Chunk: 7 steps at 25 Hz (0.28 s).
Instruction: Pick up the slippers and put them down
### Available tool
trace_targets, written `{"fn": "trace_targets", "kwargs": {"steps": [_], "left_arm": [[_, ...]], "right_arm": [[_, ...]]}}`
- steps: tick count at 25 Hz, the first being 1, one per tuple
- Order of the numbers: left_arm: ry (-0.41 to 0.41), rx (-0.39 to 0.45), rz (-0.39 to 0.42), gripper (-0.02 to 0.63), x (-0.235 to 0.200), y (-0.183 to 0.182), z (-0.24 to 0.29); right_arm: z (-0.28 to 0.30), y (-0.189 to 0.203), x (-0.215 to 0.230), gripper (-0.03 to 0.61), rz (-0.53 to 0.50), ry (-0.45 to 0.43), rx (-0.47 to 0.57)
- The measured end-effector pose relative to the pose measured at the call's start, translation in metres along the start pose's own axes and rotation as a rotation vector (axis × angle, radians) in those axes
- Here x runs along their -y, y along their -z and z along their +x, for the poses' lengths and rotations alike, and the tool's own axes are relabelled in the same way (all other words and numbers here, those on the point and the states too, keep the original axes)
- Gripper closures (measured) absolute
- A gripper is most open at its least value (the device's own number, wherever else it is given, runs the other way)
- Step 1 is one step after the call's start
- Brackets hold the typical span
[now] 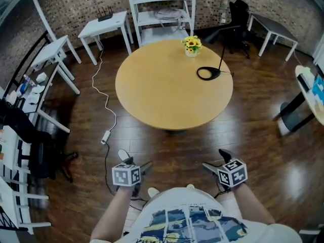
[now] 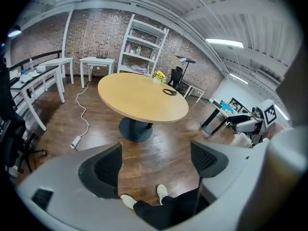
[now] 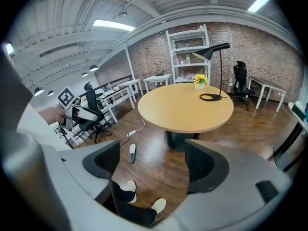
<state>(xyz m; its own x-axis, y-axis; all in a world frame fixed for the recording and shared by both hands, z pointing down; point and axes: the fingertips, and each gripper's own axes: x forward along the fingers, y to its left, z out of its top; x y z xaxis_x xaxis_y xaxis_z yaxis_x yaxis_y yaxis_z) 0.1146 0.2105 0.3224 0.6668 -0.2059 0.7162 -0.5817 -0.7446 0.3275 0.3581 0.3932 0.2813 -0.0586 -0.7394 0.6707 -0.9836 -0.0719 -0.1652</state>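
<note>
Head view: the person stands on the wood floor before a round tabletop point(image 1: 167, 92). The left hand-held gripper point(image 1: 135, 161) and right hand-held gripper point(image 1: 214, 160) are held low, just ahead of the white shoes point(image 1: 152, 192). Flowers point(image 1: 192, 44) and a black lamp point(image 1: 208, 73) stand on the tabletop's far side. A power strip point(image 1: 105, 135) on a white cable lies on the floor to the left.

Left gripper view: the jaws stand wide apart with only floor and the shoes between them. The right hand-held gripper shows at the far right edge.

Right gripper view: these jaws too are spread wide and hold nothing. Only this view shows the slipper point(image 3: 132, 153) plainly. It lies flat on the floor between the power strip and the shoes, apart from both grippers.
</note>
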Motion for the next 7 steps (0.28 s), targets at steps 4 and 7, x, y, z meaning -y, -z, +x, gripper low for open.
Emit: {"fn": "trace_targets", "kwargs": {"steps": [4, 7], "left_arm": [[-0.008, -0.003, 0.011, 0.169, 0.071, -0.006, 0.032], [-0.026, 0.002, 0.012, 0.169, 0.110, -0.007, 0.054]], "right_arm": [[-0.033, 0.024, 0.070, 0.146, -0.021, -0.016, -0.009], [-0.052, 0.039, 0.119, 0.146, -0.023, -0.012, 0.003]]}}
